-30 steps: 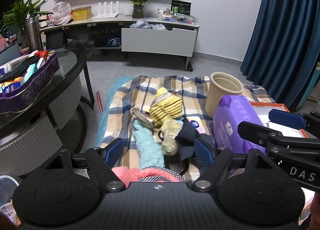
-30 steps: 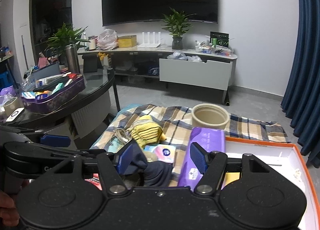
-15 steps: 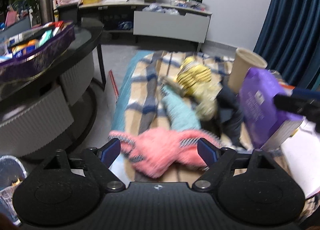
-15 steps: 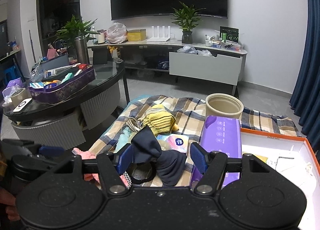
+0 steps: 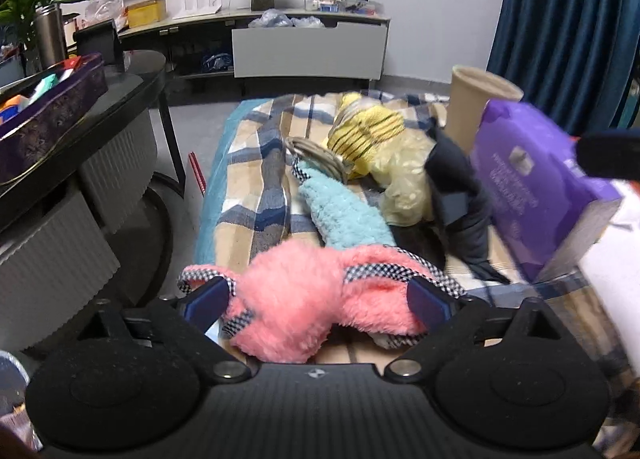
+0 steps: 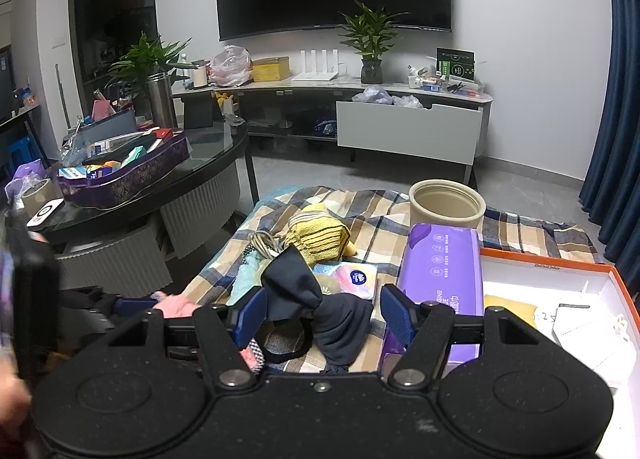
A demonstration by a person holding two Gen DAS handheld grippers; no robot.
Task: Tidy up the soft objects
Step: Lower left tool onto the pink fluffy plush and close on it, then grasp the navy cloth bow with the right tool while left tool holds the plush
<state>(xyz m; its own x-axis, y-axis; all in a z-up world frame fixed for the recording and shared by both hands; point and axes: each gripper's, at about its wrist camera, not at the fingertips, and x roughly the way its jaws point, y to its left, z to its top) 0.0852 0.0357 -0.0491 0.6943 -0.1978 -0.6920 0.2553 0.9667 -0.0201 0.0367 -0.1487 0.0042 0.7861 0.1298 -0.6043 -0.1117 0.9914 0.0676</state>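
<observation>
since a second ago, in the left wrist view, the pink plush (image 5: 320, 291) has come up from the bottom edge to fill the gap of my left gripper (image 5: 318, 301); the jaws are opening, plush between them, pads not pressing. i judge that i am lining up to grab it first. it lies on the plaid blanket (image 5: 256, 179) just before the blue plush (image 5: 344, 211). the purple pack (image 5: 532, 187) is blurred and my gripper body hides the plush's near end.

in the right wrist view little has changed: my right gripper (image 6: 322, 313) hangs spread wide over the dark cloth (image 6: 320, 303), grasping nothing. the left gripper (image 6: 132, 305) is a dark smear at the left edge, with only a scrap of pink showing.
</observation>
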